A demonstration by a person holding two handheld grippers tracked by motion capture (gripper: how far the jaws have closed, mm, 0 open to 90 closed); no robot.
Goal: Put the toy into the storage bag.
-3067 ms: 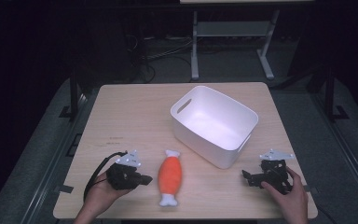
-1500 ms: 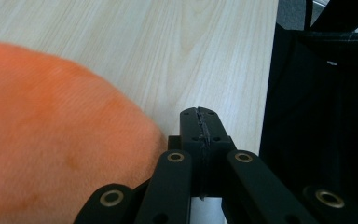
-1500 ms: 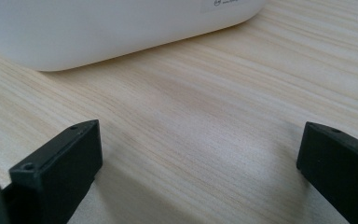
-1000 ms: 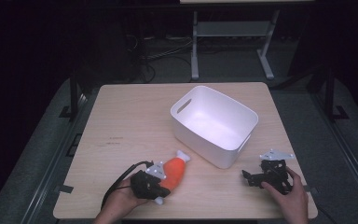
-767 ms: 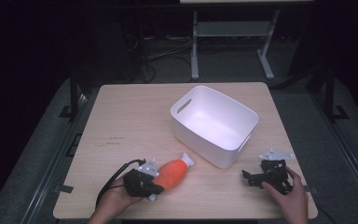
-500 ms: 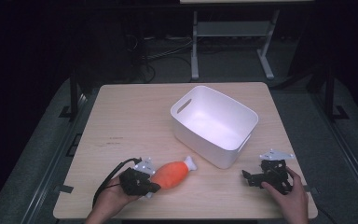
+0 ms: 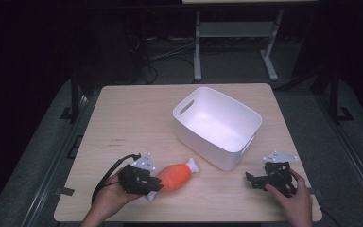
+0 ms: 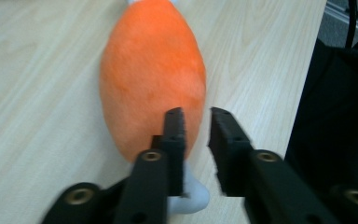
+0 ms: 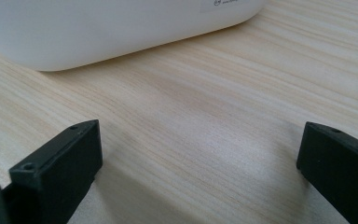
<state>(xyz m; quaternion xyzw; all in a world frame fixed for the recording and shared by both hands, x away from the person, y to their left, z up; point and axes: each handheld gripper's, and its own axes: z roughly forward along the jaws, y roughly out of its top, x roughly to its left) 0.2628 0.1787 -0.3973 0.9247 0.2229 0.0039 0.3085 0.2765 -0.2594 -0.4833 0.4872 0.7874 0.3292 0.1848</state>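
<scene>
The orange plush toy shaped like a drumstick with white bone ends (image 7: 175, 176) lies flat on the pale wooden worktop (image 7: 137, 118), just in front of the white plastic tub with cut-out handles (image 7: 217, 125), its far white end pointing toward the tub's near wall. The left tongs (image 8: 193, 122) sit at the toy's near end, farther from the tub. Their jaws have just been opening; now they stand a narrow gap apart with the gap itself bare, one jaw lying over the orange fabric, gripping nothing. The right tongs (image 9: 196, 154) rest low on the worktop to the tub's near right side, jaws spread wide with only bare wood between them.
</scene>
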